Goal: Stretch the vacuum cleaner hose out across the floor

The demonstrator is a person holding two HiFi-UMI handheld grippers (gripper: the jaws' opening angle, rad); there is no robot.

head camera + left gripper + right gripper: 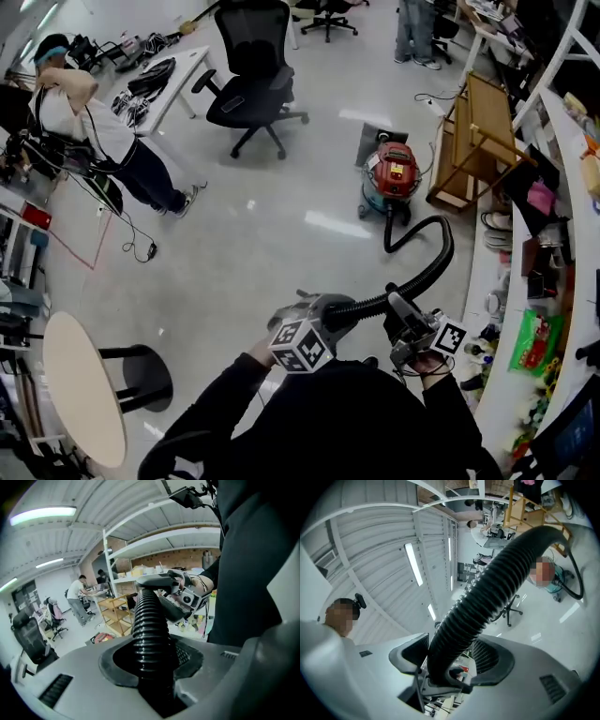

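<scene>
**A:** My left gripper [328, 314] is clenched on the black ribbed hose [433, 267]. My right gripper [401, 317], just beside it, is loose, with the hose running between its jaws.

**B:** How do you stretch it well?

**A:** I'd hold the left grip firm, let the hose slide through the right, and back away from the red vacuum cleaner [392, 174] so the loop unbends.

**B:** Anything hidden?

**A:** The hose's free end: my grippers and body cover it.

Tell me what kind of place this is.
Most likely a shared office or lab workroom: a black office chair stands beside a white desk strewn with cables, a red vacuum cleaner sits on the glossy floor, and white shelving is packed with supplies.
</scene>
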